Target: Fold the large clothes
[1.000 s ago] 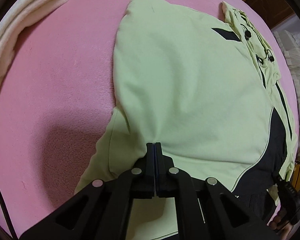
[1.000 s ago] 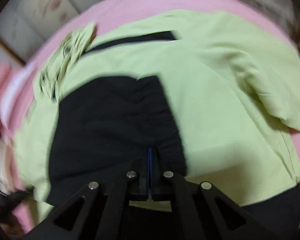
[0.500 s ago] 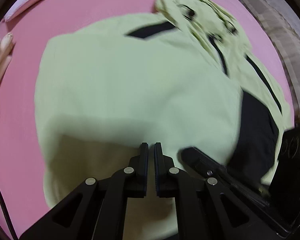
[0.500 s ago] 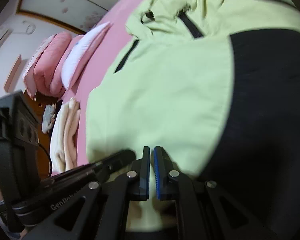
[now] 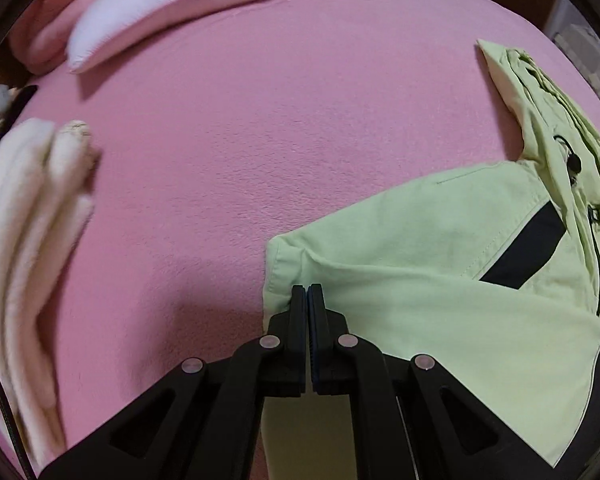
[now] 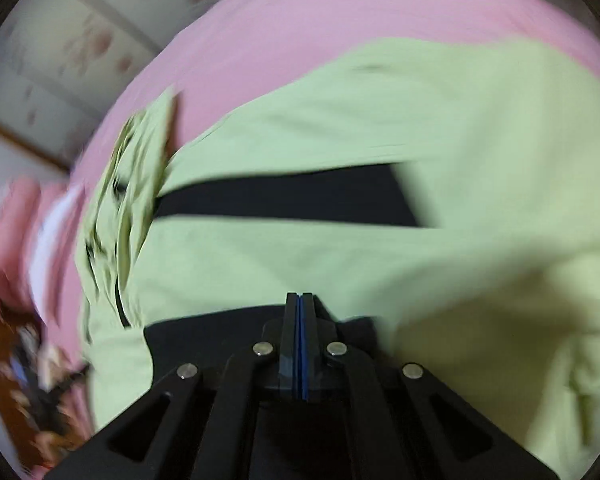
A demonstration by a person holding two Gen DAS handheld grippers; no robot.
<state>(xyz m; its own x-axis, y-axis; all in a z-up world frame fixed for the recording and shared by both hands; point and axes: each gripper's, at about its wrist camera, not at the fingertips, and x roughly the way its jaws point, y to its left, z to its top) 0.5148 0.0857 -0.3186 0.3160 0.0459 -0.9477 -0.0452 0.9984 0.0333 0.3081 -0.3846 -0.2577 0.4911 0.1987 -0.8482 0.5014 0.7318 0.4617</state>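
A light green jacket (image 5: 420,320) with black panels lies on a pink bed (image 5: 260,140), its hood (image 5: 540,120) at the upper right. My left gripper (image 5: 308,292) is shut at the jacket's left folded corner, and the fabric creases into its tips. In the blurred right wrist view the jacket (image 6: 380,120) fills the frame, with the hood (image 6: 132,184) at the left. My right gripper (image 6: 300,298) is shut, its tips at the border between a black panel (image 6: 204,332) and green cloth. The blur hides whether cloth is pinched there.
A pale pillow (image 5: 172,12) lies at the far left of the bed beside a pink roll. Folded cream blankets (image 5: 28,240) are stacked along the left edge. Pink bedding (image 6: 300,20) extends beyond the jacket, with a wall behind it.
Half a second ago both grippers stood slightly apart over the jacket, side by side; now both are shut. The left has moved to the jacket's left corner, and the right has swung back over the black panel.
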